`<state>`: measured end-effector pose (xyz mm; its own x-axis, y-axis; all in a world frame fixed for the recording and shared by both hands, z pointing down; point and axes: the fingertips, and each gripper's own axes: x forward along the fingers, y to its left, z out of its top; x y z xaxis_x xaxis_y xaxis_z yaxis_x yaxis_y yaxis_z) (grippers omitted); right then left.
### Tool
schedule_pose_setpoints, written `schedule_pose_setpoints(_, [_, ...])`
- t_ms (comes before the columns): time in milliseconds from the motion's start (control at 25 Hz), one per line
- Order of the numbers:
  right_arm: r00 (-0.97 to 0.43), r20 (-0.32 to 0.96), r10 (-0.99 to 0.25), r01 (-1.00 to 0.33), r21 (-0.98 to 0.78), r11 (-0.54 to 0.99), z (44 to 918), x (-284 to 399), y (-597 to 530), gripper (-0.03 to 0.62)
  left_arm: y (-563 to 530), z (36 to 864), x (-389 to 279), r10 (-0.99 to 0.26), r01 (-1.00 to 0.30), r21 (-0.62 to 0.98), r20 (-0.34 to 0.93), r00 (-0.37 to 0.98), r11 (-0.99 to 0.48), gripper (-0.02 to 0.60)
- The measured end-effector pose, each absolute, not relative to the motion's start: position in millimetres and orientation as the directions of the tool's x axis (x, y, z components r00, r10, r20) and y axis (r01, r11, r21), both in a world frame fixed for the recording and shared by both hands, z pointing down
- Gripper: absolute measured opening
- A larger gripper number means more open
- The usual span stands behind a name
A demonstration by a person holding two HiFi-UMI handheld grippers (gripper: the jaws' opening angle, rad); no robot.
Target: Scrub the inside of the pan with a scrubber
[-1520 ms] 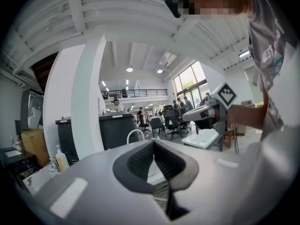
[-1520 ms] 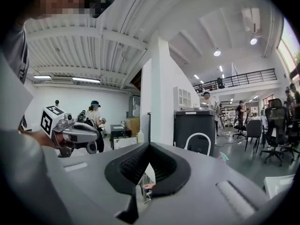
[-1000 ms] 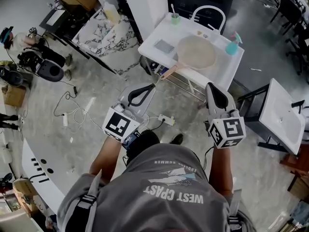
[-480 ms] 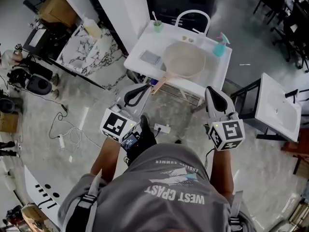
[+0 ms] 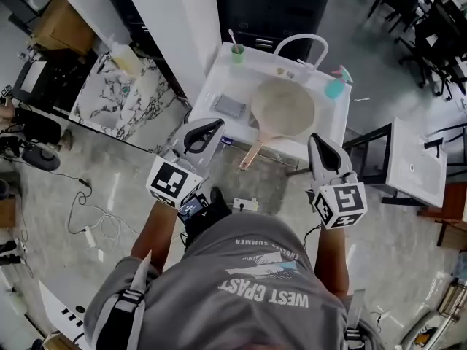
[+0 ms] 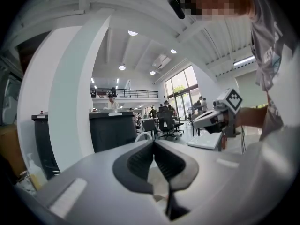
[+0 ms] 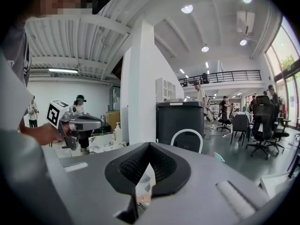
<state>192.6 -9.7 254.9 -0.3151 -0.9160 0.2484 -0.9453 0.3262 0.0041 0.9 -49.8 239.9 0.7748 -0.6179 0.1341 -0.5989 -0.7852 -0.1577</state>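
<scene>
A beige pan [image 5: 283, 108] lies on the white table [image 5: 321, 133] ahead, its wooden handle [image 5: 252, 154] sticking out over the near edge. A flat grey scrubber [image 5: 230, 106] rests on the table left of the pan. My left gripper [image 5: 217, 125] hovers short of the table's near left corner, its jaws together with nothing between them [image 6: 153, 142]. Off the table's near right edge, my right gripper [image 5: 315, 141] is shut and empty too [image 7: 149, 144]. Both are held in the air, apart from pan and scrubber.
A green cup [image 5: 238, 53] and a teal spray bottle [image 5: 336, 86] stand at the table's far side, with a white chair back [image 5: 300, 46] behind. A white pillar [image 5: 168, 20] and a marble-topped stand [image 5: 120, 93] are left, another white table [image 5: 416, 162] right. A power strip [image 5: 244, 205] lies on the floor.
The person has stepped toward the table, so pan and scrubber now sit closer. Both grippers moved forward with the body and stayed shut.
</scene>
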Motion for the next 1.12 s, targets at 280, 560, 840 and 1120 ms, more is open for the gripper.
schedule_pose_setpoints(280, [-0.275, 0.297, -0.914, -0.953, 0.043, 0.300, 263, 145, -66, 0.002, -110, 255, -47, -0.582, -0.575, -0.085, 0.116, 0.805, -0.814, 0.003])
schedule_pose_setpoints(560, [-0.319, 0.339, -0.885, -0.936, 0.036, 0.351, 276, 106, -120, 0.002, -150, 263, -79, -0.596, -0.592, -0.072, 0.110, 0.795, -0.803, 0.003])
schedule_pose_setpoints(840, [-0.414, 0.350, -0.840, -0.894, 0.016, 0.447, 293, 99, -161, 0.002, -171, 283, -81, -0.678, -0.676, -0.066, 0.140, 0.722, -0.734, 0.003])
schedule_pose_setpoints(1120, [-0.516, 0.374, -0.771, -0.834, -0.015, 0.551, 310, 107, -197, 0.002, -182, 292, -64, -0.738, -0.744, -0.047, 0.177, 0.651, -0.667, 0.003])
